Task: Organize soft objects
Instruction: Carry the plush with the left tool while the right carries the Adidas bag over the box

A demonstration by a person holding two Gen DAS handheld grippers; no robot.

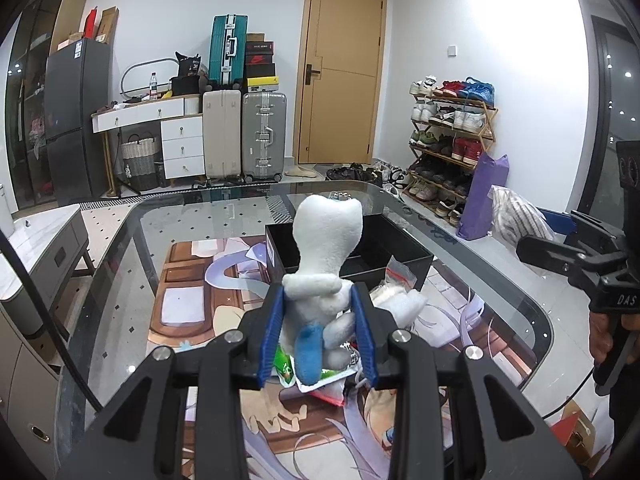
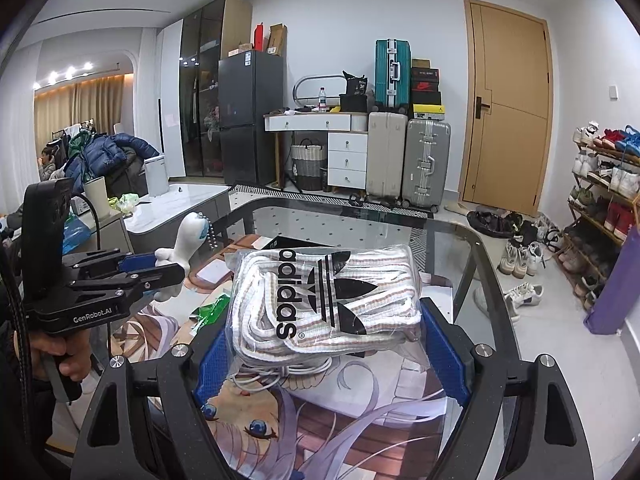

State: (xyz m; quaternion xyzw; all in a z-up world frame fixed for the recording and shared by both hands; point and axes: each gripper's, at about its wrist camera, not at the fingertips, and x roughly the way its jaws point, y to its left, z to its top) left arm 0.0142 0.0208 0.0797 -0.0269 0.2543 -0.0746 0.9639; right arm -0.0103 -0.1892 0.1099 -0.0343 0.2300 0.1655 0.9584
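- While your left gripper clamps the plush toy above the black box, its dangling legs could snag the rim.
- Right gripper grips the bagged laces at the near edge w/ slick plastic, so it may slip.

**Materials and finishes, both wrist views**

Plush toy: fuzzy white pile, blue patch low centre of frame, looks soft and matt. Left gripper: matt black plastic body, ribbed blue pads, bright metal screw heads. Right gripper: same build. Socks bag, centre frame: clear glossy plastic film, creased, black print; ribbed knit cloth inside. Table: smooth glass top, reflective, over a printed mat with flat sheen. Black bin, centre: smooth glossy plastic walls. Door, upper centre: matt wood-tone panel. Suitcases: ridged hard shell, metal-look trim.
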